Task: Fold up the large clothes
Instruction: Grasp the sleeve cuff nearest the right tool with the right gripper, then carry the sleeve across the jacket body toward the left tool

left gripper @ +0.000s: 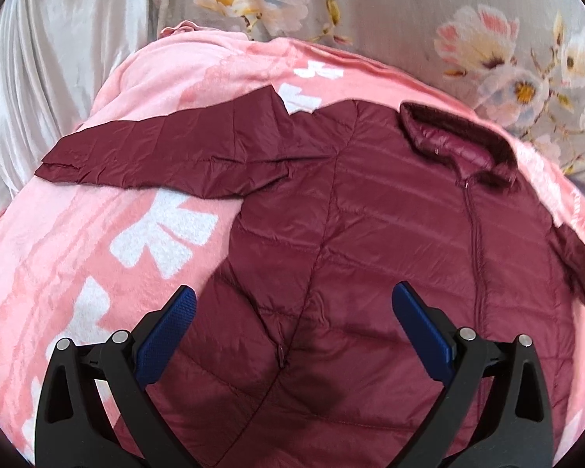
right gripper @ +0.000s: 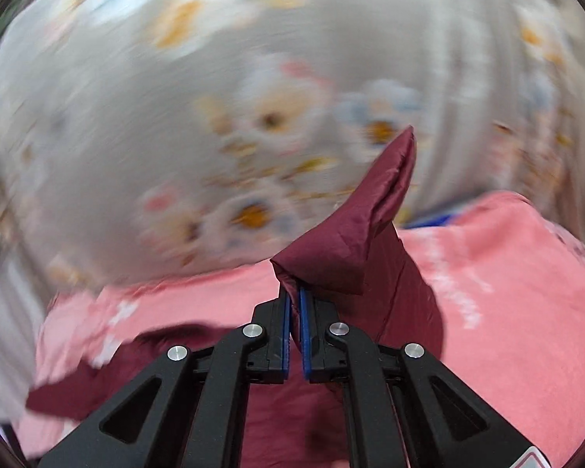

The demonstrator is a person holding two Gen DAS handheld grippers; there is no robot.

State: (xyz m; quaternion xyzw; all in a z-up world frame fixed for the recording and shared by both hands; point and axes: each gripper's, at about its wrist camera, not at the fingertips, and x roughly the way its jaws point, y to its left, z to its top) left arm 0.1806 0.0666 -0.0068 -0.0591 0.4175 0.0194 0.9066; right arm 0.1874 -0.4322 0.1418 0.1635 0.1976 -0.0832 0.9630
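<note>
maroon quilted puffer jacket lies spread front-up on a pink fleece blanket with white bow shapes, its zip running down from the stand-up collar at the far right. one sleeve stretches out flat to the left across the blanket. beyond the blanket is a grey floral-print cloth.

the left gripper hangs above the jacket's lower body, its blue-padded fingers spread wide apart and gripping nothing.

in the right wrist view, the right gripper has its blue pads pressed close together, clamped on a fold of the jacket's maroon fabric. that pinched part is lifted off the blanket and rises to a point above the fingertips. the background of that view is heavily smeared; only the floral cloth and the pink blanket below can be made out.
</note>
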